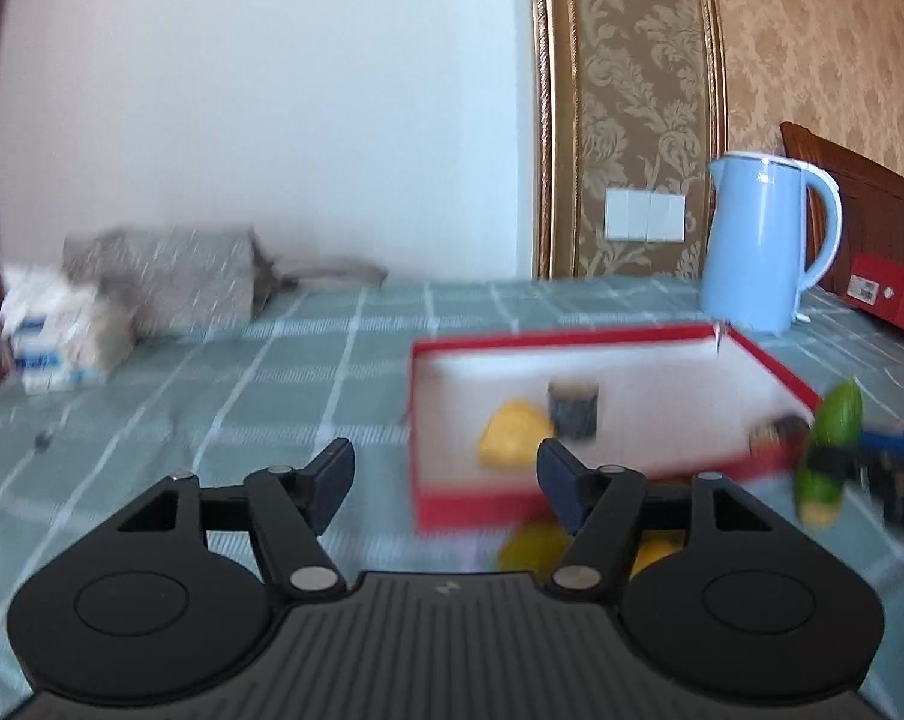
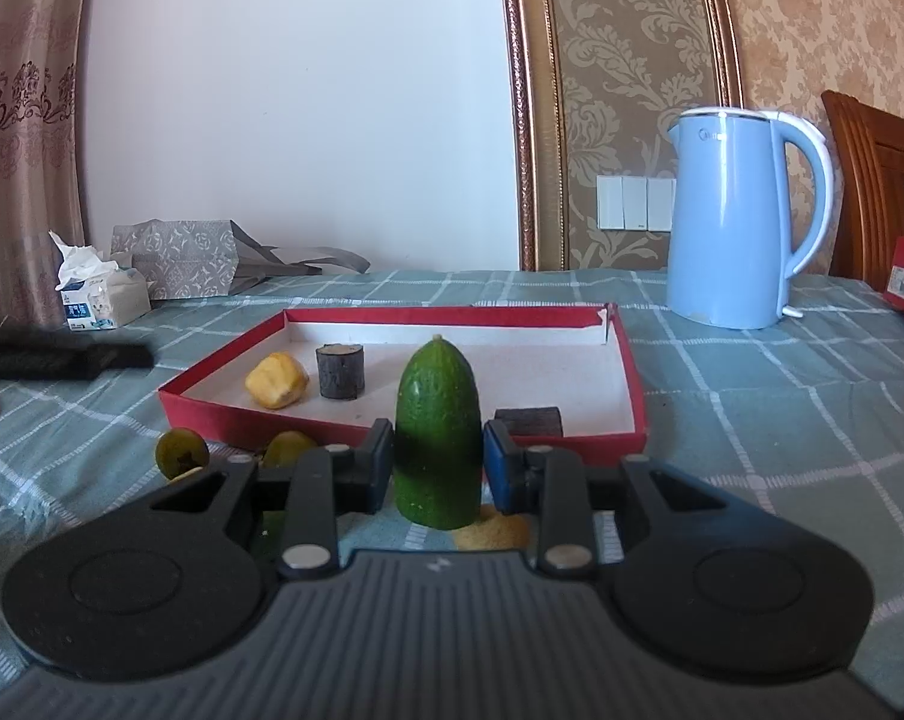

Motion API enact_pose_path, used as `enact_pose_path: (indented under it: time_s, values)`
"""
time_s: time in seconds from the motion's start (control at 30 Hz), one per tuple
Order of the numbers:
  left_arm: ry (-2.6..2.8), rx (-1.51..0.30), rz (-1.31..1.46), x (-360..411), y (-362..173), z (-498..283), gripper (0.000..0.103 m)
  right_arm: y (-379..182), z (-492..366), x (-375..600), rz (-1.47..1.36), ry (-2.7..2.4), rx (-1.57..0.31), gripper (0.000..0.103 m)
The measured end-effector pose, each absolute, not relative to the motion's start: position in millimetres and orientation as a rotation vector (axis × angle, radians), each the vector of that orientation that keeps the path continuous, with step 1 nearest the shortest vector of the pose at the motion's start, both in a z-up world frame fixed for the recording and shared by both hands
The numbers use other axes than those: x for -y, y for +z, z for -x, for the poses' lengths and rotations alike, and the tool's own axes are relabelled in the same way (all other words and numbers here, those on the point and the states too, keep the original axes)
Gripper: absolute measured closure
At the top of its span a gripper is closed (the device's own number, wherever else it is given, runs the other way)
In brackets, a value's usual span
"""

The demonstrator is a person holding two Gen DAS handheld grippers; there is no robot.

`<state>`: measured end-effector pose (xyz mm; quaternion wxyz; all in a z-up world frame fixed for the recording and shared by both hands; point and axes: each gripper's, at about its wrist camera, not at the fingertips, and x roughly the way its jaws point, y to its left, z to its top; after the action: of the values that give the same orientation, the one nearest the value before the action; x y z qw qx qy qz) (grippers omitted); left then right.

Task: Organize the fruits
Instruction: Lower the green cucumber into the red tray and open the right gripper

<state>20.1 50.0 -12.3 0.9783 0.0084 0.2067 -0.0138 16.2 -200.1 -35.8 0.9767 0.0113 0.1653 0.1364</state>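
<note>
Pinching a bumpy green cucumber half [image 2: 437, 438] upright, the right gripper [image 2: 437, 468] hovers near the shallow red tray's [image 2: 224, 414] front edge; the left gripper [image 1: 446, 480] (jaws spread, empty) sits over bare checked tablecloth [image 1: 212, 372].

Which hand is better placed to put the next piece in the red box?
Right. The right gripper is shut on the cucumber piece, just short of the red box. The left gripper is open and empty, off to the box's side.

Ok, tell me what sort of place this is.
Probably a room in a home: patterned wallpaper, a curtain, and a checked tablecloth carrying a blue electric kettle and tissue pack.
</note>
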Motion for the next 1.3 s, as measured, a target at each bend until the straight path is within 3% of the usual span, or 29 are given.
enact_pose_path:
  time_s: [0.33, 0.53, 0.83, 1.2, 1.3]
  values:
    - [-0.062, -0.538, 0.128, -90.0, -44.5, -6.7, 0.036, -7.2, -38.3, 185.4, 0.039, 0.277, -0.311, 0.073]
    - [-0.106, -0.545, 0.128, -86.9, -46.5, -4.6, 0.036, 3.0, -92.1, 180.3, 0.061, 0.259, -0.391, 0.073]
    - [-0.145, -0.581, 0.042, -69.5, -52.0, -9.3, 0.036, -26.9, -168.2, 169.4, 0.043, 0.205, -0.564, 0.073]
    - [-0.147, -0.593, 0.05, -69.3, -52.7, -11.1, 0.034, -33.7, -172.2, 162.6, 0.072, 0.19, -0.546, 0.073]
    - [-0.146, -0.596, 0.047, -69.1, -52.9, -11.3, 0.033, -29.7, -167.3, 164.0, 0.074, 0.173, -0.514, 0.06]
